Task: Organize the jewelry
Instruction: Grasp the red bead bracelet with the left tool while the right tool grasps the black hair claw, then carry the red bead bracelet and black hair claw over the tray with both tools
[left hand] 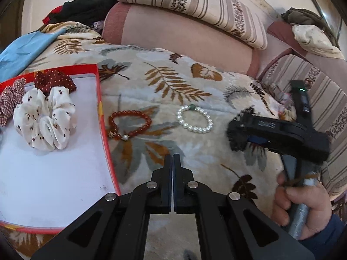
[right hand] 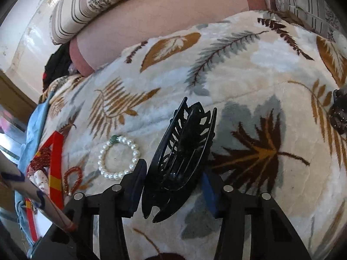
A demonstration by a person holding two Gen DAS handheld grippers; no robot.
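A black hair claw (right hand: 180, 160) sits between the jaws of the right gripper (right hand: 173, 186), which are closed onto its hinge end, with the left finger (right hand: 134, 186) against one side and the blue-padded right finger (right hand: 208, 192) against the other. Its long axis runs away from the gripper, teeth pointing up and slightly right in the right wrist view, over the leaf-patterned blanket (right hand: 249, 69). In the left wrist view the right gripper (left hand: 237, 136) is tilted down toward the blanket with a dark shape, too blurred to make out, at its tip, and a hand (left hand: 303, 208) in a dark blue sleeve grips its handle.

Just left of the claw, a white pearl bracelet (right hand: 118, 157) with one green bead lies flat on the blanket. Further left is a red bead bracelet (right hand: 72, 179), just beside the rim of a red box lid (left hand: 100, 108). The lid has a white inside and holds three scrunchies in its far corner: a white one with small dark prints (left hand: 44, 121), a dark red dotted one (left hand: 54, 80) and a checked one (left hand: 10, 99), all touching.

The left gripper (left hand: 173, 162) hangs over the blanket beside the lid, jaws pressed together with nothing between them.

A dark hair clip (right hand: 339, 112) lies at the right edge of the right wrist view, well apart. Striped cushions (left hand: 195, 2) are stacked behind the blanket.
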